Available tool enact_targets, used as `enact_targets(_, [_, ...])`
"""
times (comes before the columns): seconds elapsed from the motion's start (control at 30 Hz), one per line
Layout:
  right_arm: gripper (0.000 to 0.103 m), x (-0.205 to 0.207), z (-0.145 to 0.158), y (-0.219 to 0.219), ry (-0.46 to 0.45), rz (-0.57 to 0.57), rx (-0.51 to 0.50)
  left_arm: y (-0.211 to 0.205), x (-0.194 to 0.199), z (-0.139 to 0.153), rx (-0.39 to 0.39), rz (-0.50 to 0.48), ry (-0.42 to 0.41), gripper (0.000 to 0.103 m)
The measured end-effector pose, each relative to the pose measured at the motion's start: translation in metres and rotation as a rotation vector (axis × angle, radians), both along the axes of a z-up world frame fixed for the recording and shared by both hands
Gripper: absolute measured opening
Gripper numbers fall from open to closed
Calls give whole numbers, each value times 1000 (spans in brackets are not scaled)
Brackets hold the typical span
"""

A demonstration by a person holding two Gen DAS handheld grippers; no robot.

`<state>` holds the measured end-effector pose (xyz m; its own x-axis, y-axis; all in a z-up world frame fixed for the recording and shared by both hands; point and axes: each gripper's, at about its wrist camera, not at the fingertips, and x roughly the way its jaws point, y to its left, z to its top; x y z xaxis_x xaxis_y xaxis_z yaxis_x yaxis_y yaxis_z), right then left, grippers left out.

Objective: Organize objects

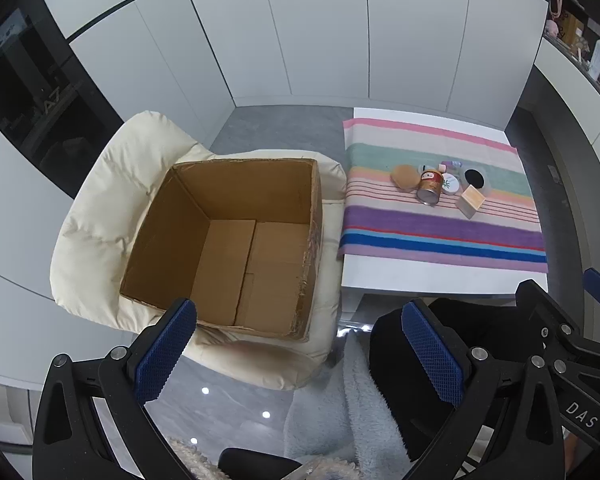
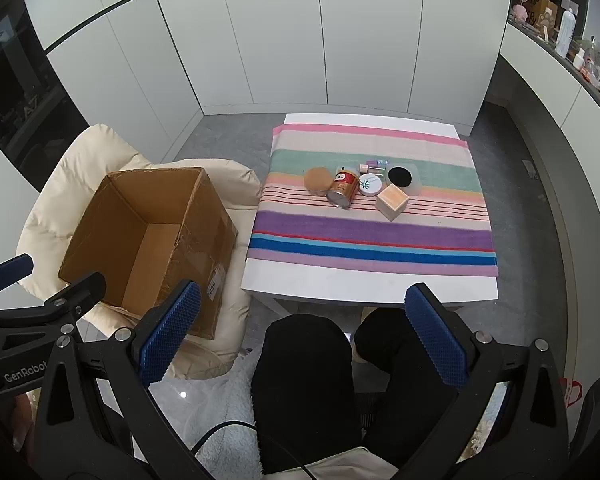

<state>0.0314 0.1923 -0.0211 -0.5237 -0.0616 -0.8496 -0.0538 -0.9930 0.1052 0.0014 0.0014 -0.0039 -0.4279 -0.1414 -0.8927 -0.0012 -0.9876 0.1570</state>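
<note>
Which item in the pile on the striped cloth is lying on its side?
The red-and-gold can, tipped over with its silver end facing the camera. The round tan puff, white compact and tan box beside it all sit flat.

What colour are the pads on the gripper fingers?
Blue, with a textured grid surface, on black frames. The right wrist view shows the right gripper's pads best.

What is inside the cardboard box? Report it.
The cardboard box shows only its bare floor flaps; nothing lies inside. Its near inner wall is hidden from view.
</note>
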Motion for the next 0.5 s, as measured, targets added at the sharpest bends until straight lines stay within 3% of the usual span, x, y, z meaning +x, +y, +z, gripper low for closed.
enact_targets(0.5, [103,4,-2,13,-8,-5,-14,15,0,-12,43,-26,-25,103])
